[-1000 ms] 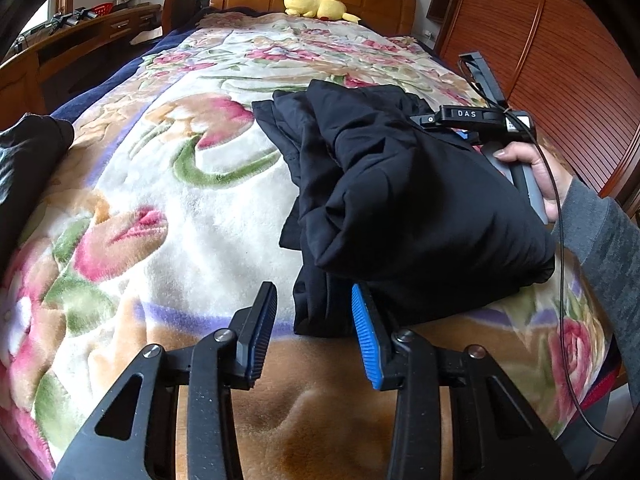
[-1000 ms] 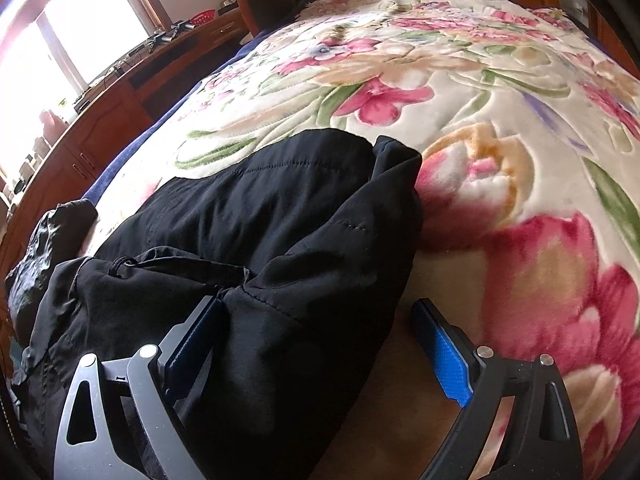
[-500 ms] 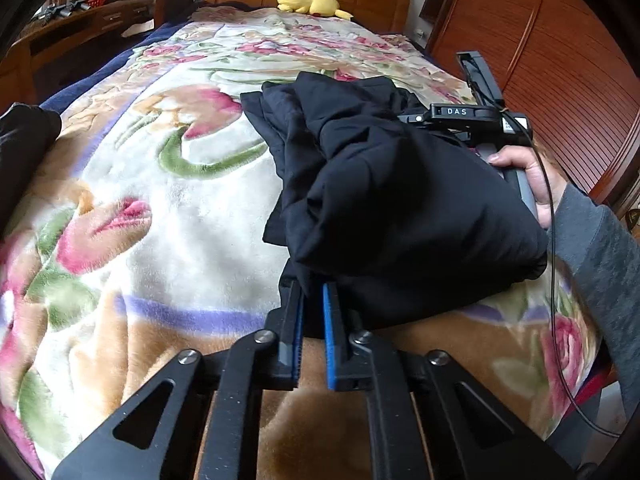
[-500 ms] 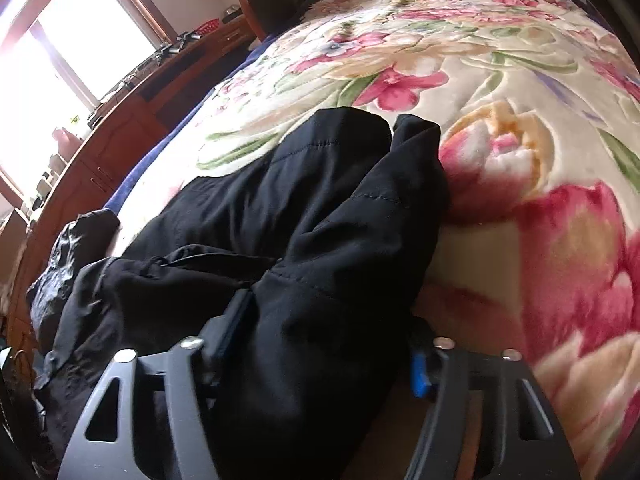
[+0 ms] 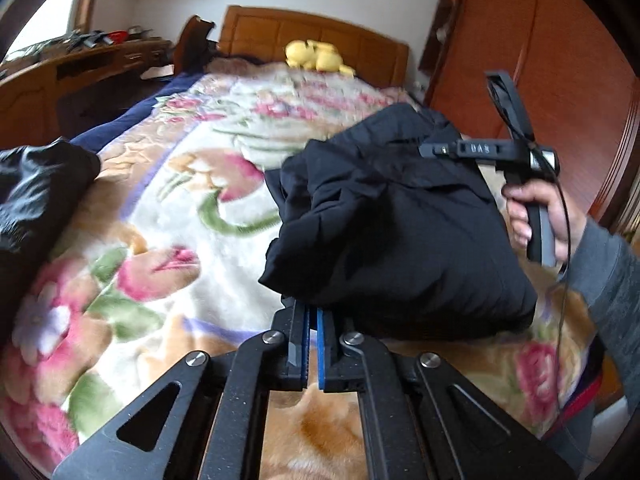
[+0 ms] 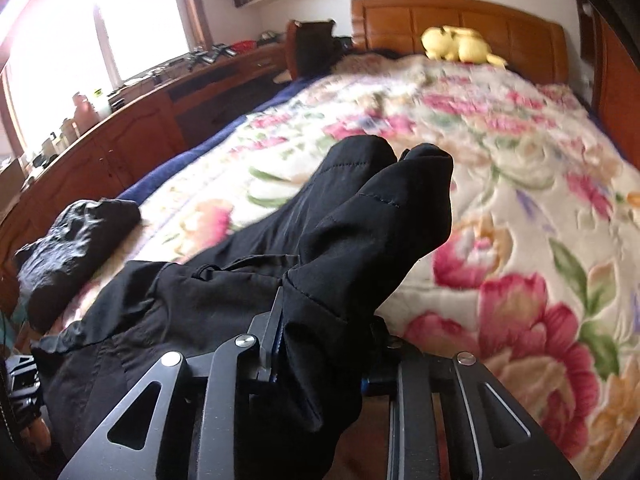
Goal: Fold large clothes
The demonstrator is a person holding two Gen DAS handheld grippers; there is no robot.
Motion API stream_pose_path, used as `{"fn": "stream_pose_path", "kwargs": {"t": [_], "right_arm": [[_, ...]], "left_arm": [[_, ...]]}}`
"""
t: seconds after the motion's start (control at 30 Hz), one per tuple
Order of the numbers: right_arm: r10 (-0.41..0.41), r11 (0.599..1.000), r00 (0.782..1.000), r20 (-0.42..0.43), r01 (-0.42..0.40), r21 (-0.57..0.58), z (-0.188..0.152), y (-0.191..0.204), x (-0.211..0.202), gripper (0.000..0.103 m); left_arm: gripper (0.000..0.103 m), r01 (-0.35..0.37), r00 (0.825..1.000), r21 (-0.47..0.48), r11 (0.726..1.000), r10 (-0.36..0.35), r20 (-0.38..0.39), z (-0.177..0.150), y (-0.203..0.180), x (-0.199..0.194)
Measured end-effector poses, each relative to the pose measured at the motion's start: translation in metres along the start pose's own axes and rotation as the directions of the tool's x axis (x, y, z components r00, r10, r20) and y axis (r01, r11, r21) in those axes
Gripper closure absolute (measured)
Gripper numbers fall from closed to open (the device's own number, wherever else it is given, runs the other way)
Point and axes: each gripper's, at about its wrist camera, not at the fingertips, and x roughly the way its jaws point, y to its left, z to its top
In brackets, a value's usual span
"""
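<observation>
A bulky black padded garment (image 5: 400, 232) is bunched in a thick folded heap on the near right part of a bed covered by a cream plush blanket with pink flowers and green leaves (image 5: 160, 216). The left gripper (image 5: 312, 320) has its blue-padded fingers (image 5: 321, 344) drawn almost together, only a thin slit between them, nipping the near lower edge of the heap. The right gripper (image 6: 324, 344) is clamped on a thick fold of the same garment (image 6: 360, 240); cloth drapes over and hides most of its fingers. In the left wrist view the right hand (image 5: 540, 216) grips that tool's handle at the garment's right side.

A second dark, crinkled garment (image 5: 36, 200) lies at the bed's left edge, well apart from the heap. At the far end a yellow plush toy (image 5: 316, 58) rests against the wooden headboard (image 5: 260, 32). A wooden counter (image 6: 132, 128) with small clutter runs along the left under a bright window (image 6: 60, 32), and a reddish wooden wardrobe (image 5: 560, 80) stands on the right.
</observation>
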Motion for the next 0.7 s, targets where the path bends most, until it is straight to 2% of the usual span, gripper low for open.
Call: {"fn": "stream_pose_path", "kwargs": {"t": [0.2, 0.3, 0.4, 0.47, 0.7], "right_arm": [[0.011, 0.997, 0.999, 0.053, -0.008, -0.071, 0.016, 0.042, -0.027, 0.077], [0.028, 0.993, 0.995, 0.097, -0.016, -0.118, 0.033, 0.077, -0.029, 0.077], [0.072, 0.987, 0.99, 0.123, -0.054, -0.15, 0.053, 0.12, -0.021, 0.077], [0.106, 0.981, 0.985, 0.136, -0.081, -0.177, 0.067, 0.155, -0.012, 0.077], [0.189, 0.946, 0.974, 0.126, -0.146, -0.29, 0.094, 0.27, 0.024, 0.077]], "left_arm": [[0.1, 0.017, 0.993, -0.009, 1.0, -0.015, 0.114, 0.017, 0.029, -0.05], [0.1, -0.013, 0.985, 0.003, 1.0, 0.012, 0.171, 0.034, 0.055, -0.079], [0.1, -0.076, 0.973, 0.012, 0.997, 0.072, 0.217, 0.051, 0.092, -0.111], [0.1, -0.145, 0.959, 0.011, 0.989, 0.138, 0.246, 0.061, 0.122, -0.134], [0.1, -0.308, 0.911, -0.054, 0.95, 0.311, 0.269, 0.073, 0.213, -0.181]]}}
